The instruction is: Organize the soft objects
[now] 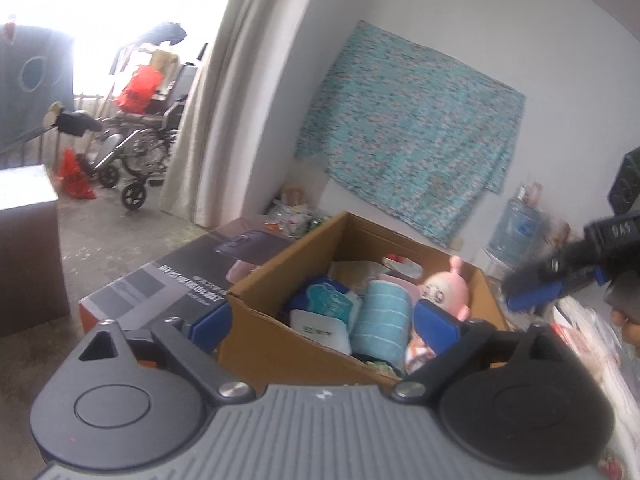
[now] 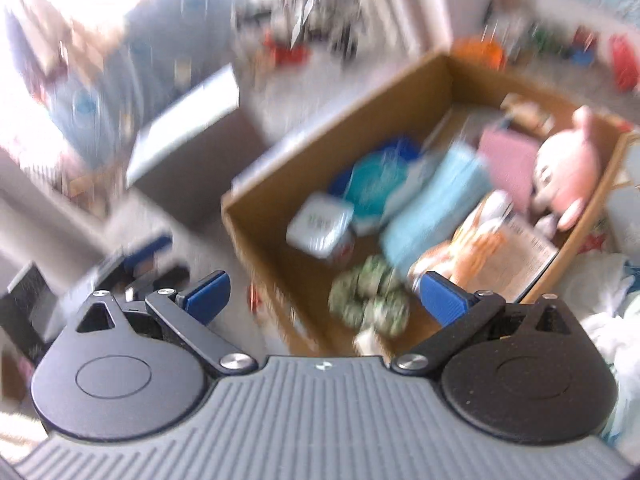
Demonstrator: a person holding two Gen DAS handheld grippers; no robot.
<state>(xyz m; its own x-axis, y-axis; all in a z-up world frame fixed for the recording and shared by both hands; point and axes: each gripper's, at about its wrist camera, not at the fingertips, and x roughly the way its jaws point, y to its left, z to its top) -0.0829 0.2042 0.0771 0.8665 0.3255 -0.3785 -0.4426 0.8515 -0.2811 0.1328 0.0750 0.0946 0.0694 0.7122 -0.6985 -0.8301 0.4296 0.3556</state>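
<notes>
Both my grippers, left and right, gape empty. The box of soft things lies just ahead; the green bundle sits nearest my right jaws.

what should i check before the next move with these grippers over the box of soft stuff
1. Left gripper empty: ok, jaws wide apart with nothing between the pads.
2. Right gripper empty: ok, jaws open and clear of the items below.
3. Cardboard box open and reachable: ok, top open, both wrist views look into it.
4. Items sitting inside the box: ok, the teal rolled towel and pink plush toy are within its walls.
5. Grippers apart from each other: ok, the right gripper shows at the right edge of the left wrist view, beyond the box.
6. Right wrist view sharp enough to aim: not ok, it is motion-blurred.
</notes>
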